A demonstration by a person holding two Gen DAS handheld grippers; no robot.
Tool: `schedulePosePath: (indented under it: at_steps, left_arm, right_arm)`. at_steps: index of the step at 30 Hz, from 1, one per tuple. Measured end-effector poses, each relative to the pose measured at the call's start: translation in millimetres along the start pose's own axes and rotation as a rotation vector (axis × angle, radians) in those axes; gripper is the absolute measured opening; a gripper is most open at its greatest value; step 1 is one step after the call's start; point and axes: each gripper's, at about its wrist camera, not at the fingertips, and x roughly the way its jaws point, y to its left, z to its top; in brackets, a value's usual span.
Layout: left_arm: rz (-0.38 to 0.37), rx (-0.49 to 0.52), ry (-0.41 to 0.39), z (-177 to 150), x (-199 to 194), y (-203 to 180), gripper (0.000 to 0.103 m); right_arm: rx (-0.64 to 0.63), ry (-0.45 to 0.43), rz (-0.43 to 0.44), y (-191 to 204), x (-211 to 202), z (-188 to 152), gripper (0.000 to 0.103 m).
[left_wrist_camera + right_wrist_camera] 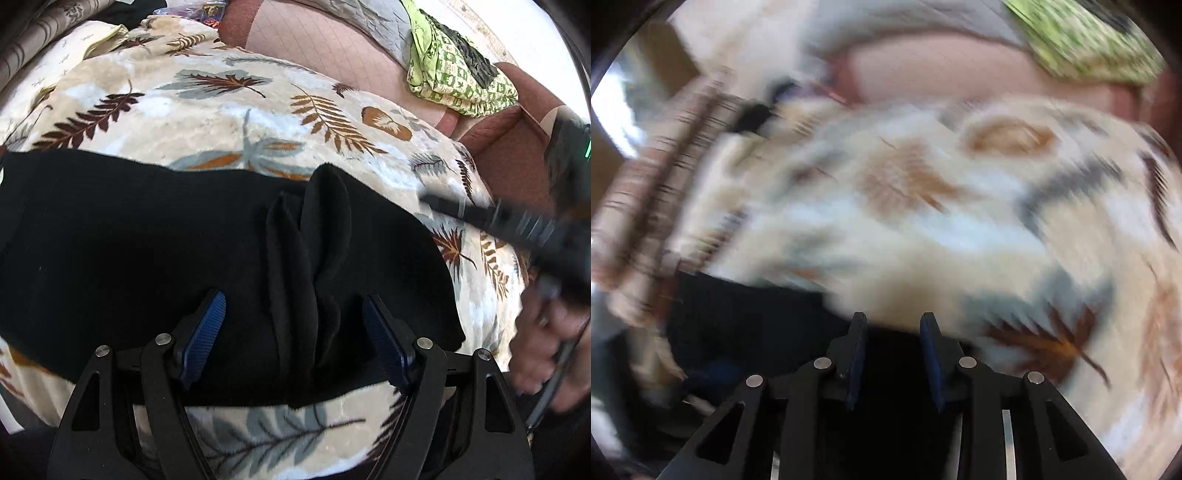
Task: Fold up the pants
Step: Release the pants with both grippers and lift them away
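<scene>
On the leaf-print blanket (pixel 221 110): black pants (pixel 147 240) spread flat.
Left gripper (pixel 293 332) jaws wide apart over bunched folds; right gripper (pixel 894 332) jaws slightly apart, gripping nothing.

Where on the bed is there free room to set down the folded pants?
Free: the leaf-print blanket beyond the black pants, up to the pink cushion. A narrower strip lies between the pants and the right hand. Crowded: the green patterned cloth pile at the far right.
</scene>
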Motion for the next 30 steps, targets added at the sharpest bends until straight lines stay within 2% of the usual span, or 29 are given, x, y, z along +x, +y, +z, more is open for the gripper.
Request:
schedulePosePath:
  at_steps: [2, 3, 4, 5, 6, 9, 12, 14, 15, 18, 19, 21, 24, 27, 29, 30]
  left_arm:
    - [-0.002, 0.002, -0.001, -2, 0, 0, 0.077]
    - [-0.002, 0.003, -0.001, -2, 0, 0, 0.077]
    - [-0.002, 0.000, -0.001, -2, 0, 1, 0.077]
    - [-0.002, -0.007, 0.005, -2, 1, 2, 0.077]
    - [-0.007, -0.008, -0.002, -3, 0, 3, 0.077]
    - [-0.024, -0.011, -0.012, -3, -3, 4, 0.077]
    - [-0.037, -0.029, -0.024, -2, -7, 8, 0.077]
    - [-0.018, -0.042, -0.043, -1, -11, 11, 0.077]
    - [0.003, -0.045, -0.056, -1, -14, 13, 0.077]
    - [0.065, -0.057, -0.087, -4, -21, 20, 0.077]
    - [0.076, -0.062, -0.092, -6, -23, 23, 0.077]
    - [0.081, -0.082, -0.130, -10, -35, 30, 0.077]
    - [0.111, -0.130, -0.236, -22, -70, 54, 0.077]
    - [0.116, -0.284, -0.327, -38, -110, 104, 0.078]
    - [0.096, -0.390, -0.352, -47, -123, 135, 0.083]
    - [0.081, -0.437, -0.354, -49, -124, 149, 0.085]
  right_arm:
    - [-0.091, 0.018, 0.057, 29, 10, 11, 0.030]
    - [-0.163, 0.066, 0.046, 45, 27, 12, 0.030]
    - [-0.249, 0.203, 0.005, 58, 60, 4, 0.031]
    - [-0.305, 0.275, -0.040, 63, 81, -7, 0.032]
    - [-0.318, 0.216, -0.042, 65, 79, -6, 0.033]
    - [-0.234, 0.247, 0.002, 55, 63, 10, 0.033]
    - [-0.202, 0.139, 0.043, 56, 22, 16, 0.033]
    - [-0.175, 0.107, 0.082, 58, 7, 12, 0.033]
    - [-0.178, 0.111, 0.090, 58, 6, 4, 0.035]
    - [-0.217, 0.188, 0.011, 55, 47, -30, 0.042]
    - [-0.217, 0.092, 0.043, 51, 43, -35, 0.044]
    - [-0.202, 0.075, 0.065, 49, 33, -36, 0.043]
    - [-0.202, 0.063, 0.094, 49, 9, -34, 0.043]
    - [-0.264, -0.091, 0.081, 43, -35, -43, 0.043]
    - [-0.277, -0.188, 0.047, 31, -58, -53, 0.044]
    - [-0.241, -0.230, 0.037, 19, -69, -56, 0.045]
